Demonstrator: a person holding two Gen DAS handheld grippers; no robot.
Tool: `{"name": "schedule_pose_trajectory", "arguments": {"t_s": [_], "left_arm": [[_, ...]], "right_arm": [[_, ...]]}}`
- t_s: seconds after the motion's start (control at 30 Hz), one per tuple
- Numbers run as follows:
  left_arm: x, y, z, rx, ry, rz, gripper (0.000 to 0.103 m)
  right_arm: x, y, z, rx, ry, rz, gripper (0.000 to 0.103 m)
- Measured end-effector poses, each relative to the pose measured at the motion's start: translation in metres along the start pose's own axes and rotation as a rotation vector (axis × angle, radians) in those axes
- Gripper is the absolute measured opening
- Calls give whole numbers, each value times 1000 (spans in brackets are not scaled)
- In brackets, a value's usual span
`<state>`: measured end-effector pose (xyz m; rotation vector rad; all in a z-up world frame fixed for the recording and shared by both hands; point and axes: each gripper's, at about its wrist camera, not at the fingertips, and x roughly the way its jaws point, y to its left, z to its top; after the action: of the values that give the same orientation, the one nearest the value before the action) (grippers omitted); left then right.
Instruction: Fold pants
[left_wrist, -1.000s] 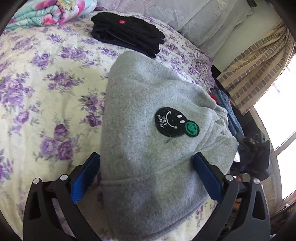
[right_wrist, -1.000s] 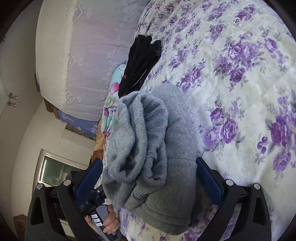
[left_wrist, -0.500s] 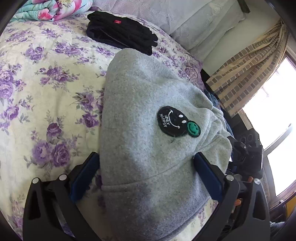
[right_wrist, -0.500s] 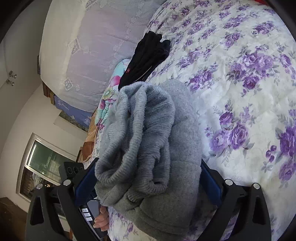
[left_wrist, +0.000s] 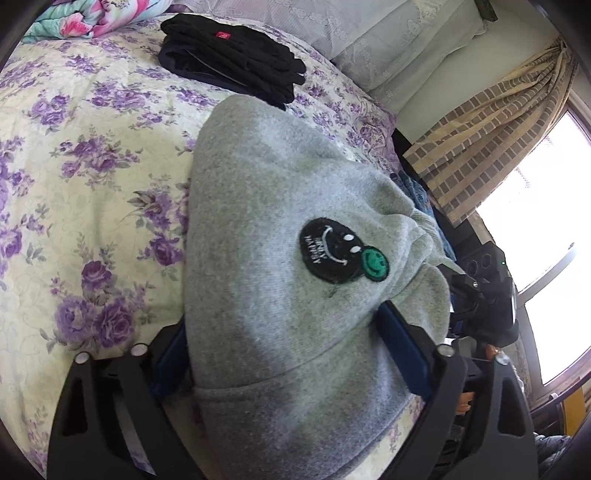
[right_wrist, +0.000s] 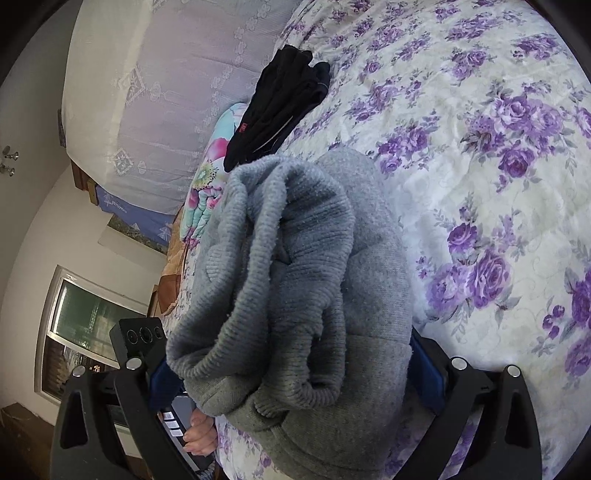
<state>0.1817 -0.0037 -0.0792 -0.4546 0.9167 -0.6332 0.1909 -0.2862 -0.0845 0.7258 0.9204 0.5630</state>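
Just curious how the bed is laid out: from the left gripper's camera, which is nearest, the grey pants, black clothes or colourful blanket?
1. Grey pants: between the left gripper fingers.
2. Black clothes: folded, farther up the bed.
3. Colourful blanket: far top-left corner.

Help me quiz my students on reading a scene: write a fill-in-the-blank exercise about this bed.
1. The gray pants carry a black smiley patch next to a smaller ____ one.
2. The folded clothes beyond the pants are ____.
3. The bedspread is printed with ____ flowers.

Missing words: green; black; purple.
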Motion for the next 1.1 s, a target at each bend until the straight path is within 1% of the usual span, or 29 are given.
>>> {"name": "schedule_pose_trajectory", "arguments": {"t_s": [0.1, 0.13, 0.17, 0.23, 0.27, 0.3, 0.37, 0.4, 0.47, 0.53, 0.9, 1.03, 1.1], "left_arm": [[3, 5, 4, -19, 18, -30, 88], [4, 6, 6, -25, 23, -40, 87], [4, 7, 6, -24, 22, -45, 82], [0, 6, 5, -18, 11, -52, 73], [-2, 7, 4, -18, 3, -55, 67], [-5, 8, 4, -23, -8, -61, 63], [-11, 9, 3, -18, -23, -58, 55], [-13, 6, 2, -3, -29, -44, 54], [-14, -9, 1, 74, -39, 31, 53], [-14, -21, 1, 126, -43, 88, 53], [-18, -42, 0, 196, -71, 200, 50], [-19, -47, -3, 220, -83, 225, 49], [-21, -49, -3, 234, -89, 222, 45]], "right_arm": [[1, 2, 0, 7, 5, 4, 100], [1, 2, 0, 3, 5, 7, 100], [1, 4, 0, -10, 4, 8, 99], [0, 5, -3, -37, 0, 11, 92], [-2, 5, -4, -47, -2, 14, 83], [-4, 4, -6, -58, -5, 19, 78], [-9, 3, -10, -84, -14, 29, 71], [-10, 2, -11, -93, -16, 32, 70], [-10, -1, -13, -101, -20, 39, 69], [-10, -6, -13, -82, -29, 57, 69], [-10, -7, -17, -84, -54, 64, 69], [-10, -7, -18, -81, -59, 62, 69], [-12, -5, -19, -77, -65, 60, 69]]}}
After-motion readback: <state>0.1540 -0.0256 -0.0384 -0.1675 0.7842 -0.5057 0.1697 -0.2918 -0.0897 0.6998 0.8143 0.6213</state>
